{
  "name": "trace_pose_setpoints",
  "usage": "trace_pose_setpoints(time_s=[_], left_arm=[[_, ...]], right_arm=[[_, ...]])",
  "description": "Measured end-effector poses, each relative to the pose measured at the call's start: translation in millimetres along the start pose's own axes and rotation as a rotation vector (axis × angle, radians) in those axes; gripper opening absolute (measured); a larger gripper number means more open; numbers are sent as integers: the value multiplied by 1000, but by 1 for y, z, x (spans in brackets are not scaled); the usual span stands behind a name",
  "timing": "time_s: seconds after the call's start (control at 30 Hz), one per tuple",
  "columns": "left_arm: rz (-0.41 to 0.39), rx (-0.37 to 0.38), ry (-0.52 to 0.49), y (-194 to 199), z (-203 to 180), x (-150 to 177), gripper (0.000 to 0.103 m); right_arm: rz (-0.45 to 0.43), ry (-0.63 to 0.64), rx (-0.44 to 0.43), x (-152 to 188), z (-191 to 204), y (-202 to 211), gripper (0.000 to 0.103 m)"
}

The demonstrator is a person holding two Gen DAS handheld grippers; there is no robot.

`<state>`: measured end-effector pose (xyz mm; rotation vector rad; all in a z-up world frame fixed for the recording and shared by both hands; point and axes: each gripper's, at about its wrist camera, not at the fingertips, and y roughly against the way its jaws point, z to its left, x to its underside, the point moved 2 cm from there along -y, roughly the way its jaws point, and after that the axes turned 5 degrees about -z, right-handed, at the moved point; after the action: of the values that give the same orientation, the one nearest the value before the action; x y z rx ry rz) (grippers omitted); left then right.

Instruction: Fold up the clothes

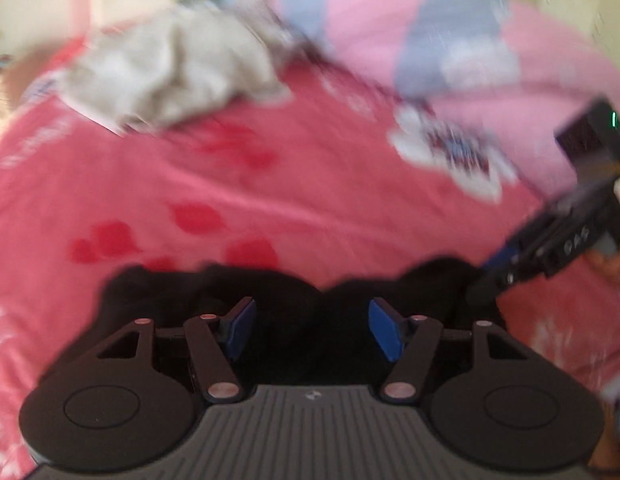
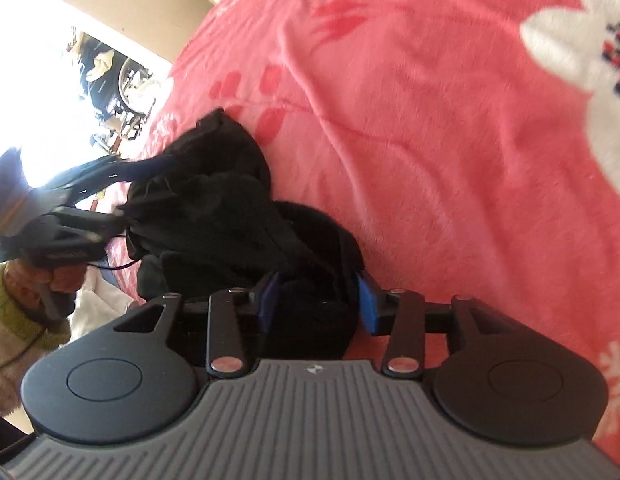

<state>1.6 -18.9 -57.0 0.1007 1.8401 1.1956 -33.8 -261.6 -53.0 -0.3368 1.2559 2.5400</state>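
A black garment (image 1: 213, 292) lies bunched on the red blanket (image 1: 269, 184), low in the blurred left wrist view. My left gripper (image 1: 314, 330) hovers over it, blue pads (image 1: 241, 328) spread wide and not pressing the cloth. My right gripper (image 1: 486, 280) reaches the garment's right end. In the right wrist view the black garment (image 2: 213, 208) is a crumpled heap. A fold of it sits between the parted pads of my right gripper (image 2: 318, 304), which do not clamp it. My left gripper (image 2: 121, 196) is at the heap's far end, fingers apart.
A grey-beige garment (image 1: 169, 76) lies crumpled at the back of the bed, beside a pink and blue quilt (image 1: 390, 40). The blanket (image 2: 430, 120) has white flower prints (image 2: 582, 40). A hand (image 2: 57, 276) with a green-cuffed sleeve (image 2: 13, 304) holds the left gripper. Bright clutter (image 2: 109, 80) lies beyond the bed's edge.
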Motion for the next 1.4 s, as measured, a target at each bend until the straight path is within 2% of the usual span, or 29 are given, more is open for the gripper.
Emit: trace_pose_setpoints(time_s=[0.03, 0.07, 0.1, 0.13, 0.17, 0.23, 0.37, 0.47, 0.53, 0.63, 0.7, 0.77, 0.8, 0.93, 1.1, 1.2, 1.3, 1.33, 1.37, 1.4], left_arm=[[12, -8, -10, -5, -1, 5, 58], [24, -16, -19, -10, -1, 10, 45], [35, -24, -25, -15, -1, 14, 35], [36, -29, -11, -15, 0, 17, 16], [28, -24, 16, -14, 2, 20, 11], [-9, -25, 35, -4, 2, 24, 7], [-121, -34, 5, 36, -7, 27, 6], [-173, -17, -35, 72, -18, 40, 6], [-143, -8, -57, 90, -26, 56, 6], [-24, 2, -75, 103, -34, 85, 9], [63, -20, -96, 106, -36, 102, 13], [93, -47, -108, 109, -35, 110, 26], [102, -60, -112, 111, -35, 113, 28], [11, -74, -101, 125, -31, 97, 39], [-66, -23, -204, 120, -36, 70, 48], [-58, 38, -262, 101, -38, 61, 49], [-14, 104, -281, 76, -36, 54, 46], [-4, 113, -291, 69, -36, 53, 42], [-1, 114, -288, 65, -36, 53, 29], [1, 115, -281, 61, -36, 53, 23]], right_arm=[[4, 6, 4, 2, 0, -3, 37], [-1, 21, 19, 4, 1, -4, 32], [-5, 36, 34, 6, 2, -5, 15], [-10, 45, 41, 6, 3, -4, 9], [-23, 46, 32, 5, 3, -2, 6], [-67, 48, -8, 2, 7, 6, 4], [-152, 156, -143, -3, 34, 27, 4], [-120, 285, -276, 7, 60, 35, 4], [-75, 389, -354, 19, 78, 35, 4], [49, 500, -428, 40, 98, 25, 4], [137, 549, -425, 55, 106, 12, 4], [196, 591, -391, 67, 110, 0, 5], [217, 608, -375, 71, 112, -4, 5], [214, 631, -346, 76, 115, 3, 7], [184, 663, -353, 77, 117, 17, 7], [162, 663, -360, 73, 114, 19, 7], [128, 613, -359, 68, 107, 23, 6], [116, 595, -360, 66, 105, 24, 6], [101, 576, -358, 63, 102, 25, 6], [83, 555, -350, 60, 99, 27, 6]])
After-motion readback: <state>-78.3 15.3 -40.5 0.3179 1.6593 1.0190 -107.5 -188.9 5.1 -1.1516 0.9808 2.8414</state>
